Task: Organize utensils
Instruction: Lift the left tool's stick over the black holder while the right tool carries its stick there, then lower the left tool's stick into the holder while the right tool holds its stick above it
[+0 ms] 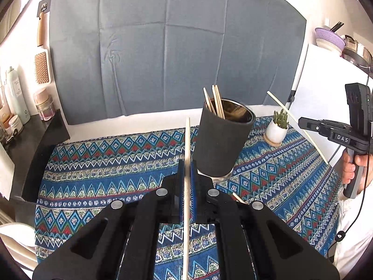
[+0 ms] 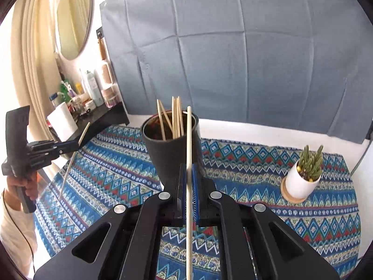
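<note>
My left gripper (image 1: 187,163) is shut on a pale wooden chopstick (image 1: 187,140) that stands upright between its blue pads, above the patterned cloth and just left of the black cup (image 1: 221,140). Several chopsticks (image 1: 215,100) stand in that cup. My right gripper (image 2: 189,166) is shut on another chopstick (image 2: 189,135), held upright in front of the cup (image 2: 170,149). Each gripper shows in the other's view: the right gripper (image 1: 303,122) with its slanted stick (image 1: 300,130), and the left gripper (image 2: 74,145) with its stick (image 2: 72,161).
A small cactus in a white pot (image 2: 302,182) stands on a wooden coaster at the right of the blue patterned tablecloth (image 2: 256,182). A shelf of bottles and jars (image 2: 93,98) lies to the left. A grey cloth backdrop (image 1: 174,46) hangs behind the table. A short wooden tip (image 1: 237,197) shows by my left gripper's right finger.
</note>
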Available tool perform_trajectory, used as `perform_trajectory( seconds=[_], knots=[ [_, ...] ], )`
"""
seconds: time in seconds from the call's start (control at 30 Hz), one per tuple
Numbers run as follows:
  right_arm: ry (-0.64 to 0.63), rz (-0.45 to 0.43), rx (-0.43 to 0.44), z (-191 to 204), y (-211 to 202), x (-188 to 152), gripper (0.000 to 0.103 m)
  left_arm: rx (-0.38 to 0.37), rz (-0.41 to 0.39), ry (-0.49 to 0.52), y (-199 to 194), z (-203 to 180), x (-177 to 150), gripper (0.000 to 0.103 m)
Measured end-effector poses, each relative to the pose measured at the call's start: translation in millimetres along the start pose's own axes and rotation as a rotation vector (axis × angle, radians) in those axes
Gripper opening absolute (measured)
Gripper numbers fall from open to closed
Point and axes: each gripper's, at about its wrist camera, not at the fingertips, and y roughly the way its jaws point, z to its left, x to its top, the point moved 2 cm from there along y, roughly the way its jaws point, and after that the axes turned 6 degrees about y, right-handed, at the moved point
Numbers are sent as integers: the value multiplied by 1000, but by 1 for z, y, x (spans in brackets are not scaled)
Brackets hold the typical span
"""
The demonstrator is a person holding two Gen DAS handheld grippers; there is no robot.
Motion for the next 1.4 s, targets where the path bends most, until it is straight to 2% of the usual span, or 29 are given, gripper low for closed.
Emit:
perform_trajectory(
  seconds=[0.1, 0.33, 0.47, 0.57, 0.73, 0.97, 1.1, 1.2, 1.3, 1.4],
  knots=[
    [-16, -23, 3, 2, 5, 18, 5, -13, -18, 9, 7, 0, 18, 5],
    [15, -82, 81, -4, 17, 52, 5, -50, -70, 24, 26, -4, 53, 5],
    [16, -132, 141, -3, 21, 66, 5, -91, -120, 22, 31, -4, 62, 5],
    [14, -164, 176, 0, 24, 71, 5, -115, -126, -3, 39, 0, 63, 5],
    [43, -185, 237, -2, 38, 74, 5, -121, -110, -17, 51, 0, 57, 5],
    [76, -201, 316, -8, 54, 67, 5, -152, 3, -24, 93, 4, 25, 5],
    [87, -214, 343, -8, 61, 71, 5, -174, 72, -16, 120, -2, 5, 30],
    [101, -231, 367, -8, 64, 74, 5, -177, 111, 2, 137, -7, -7, 37],
    [111, -242, 388, -7, 67, 75, 5, -157, 152, 12, 151, -7, -19, 53],
    [118, -254, 402, -7, 70, 73, 5, -135, 187, 27, 164, -7, -30, 55]
  ],
)
